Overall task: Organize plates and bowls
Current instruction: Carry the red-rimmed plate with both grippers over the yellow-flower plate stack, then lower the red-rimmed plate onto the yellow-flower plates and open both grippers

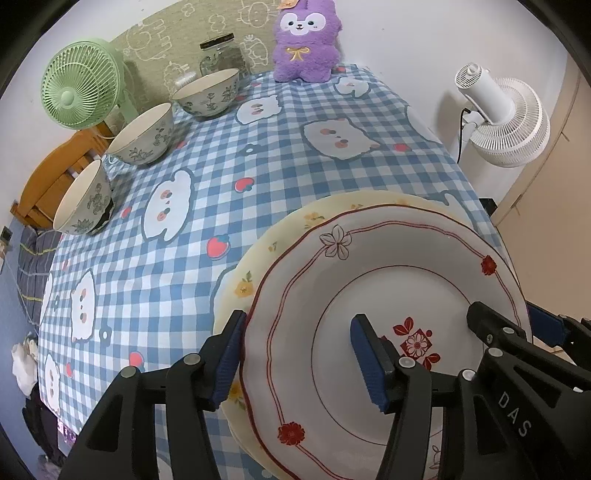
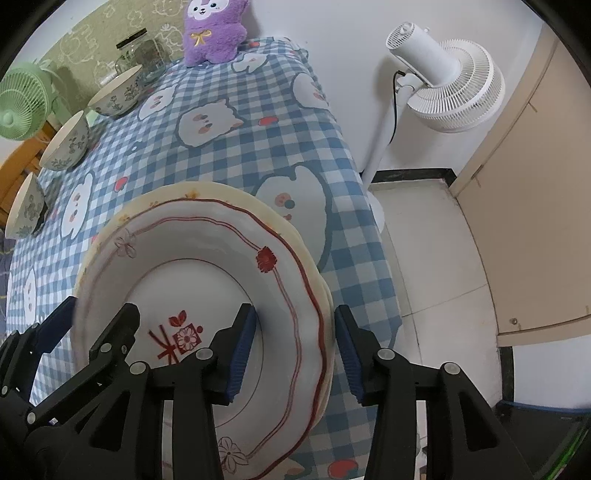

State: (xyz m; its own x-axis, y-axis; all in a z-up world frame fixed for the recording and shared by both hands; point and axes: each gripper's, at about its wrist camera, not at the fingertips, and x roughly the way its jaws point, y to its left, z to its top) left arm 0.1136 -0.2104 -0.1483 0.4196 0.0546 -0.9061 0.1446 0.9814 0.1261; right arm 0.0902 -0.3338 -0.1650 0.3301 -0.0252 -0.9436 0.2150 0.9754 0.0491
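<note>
While I hover, stacked plates rest on the blue gingham tablecloth.
Both grippers, left and right, straddle rims, jaws parted; white fan beside the table.

1. I see a table under a blue-and-white checked cloth printed with white animal faces and strawberries.
2. Far wall is plain white; a green patterned panel sits behind the table's left end.
3. White pedestal fan stands on pale floor tiles, dark skirting behind it.
4. Beige cabinet at right.
5. Green fan and wooden furniture at left.
6. Light is even and soft.
</note>
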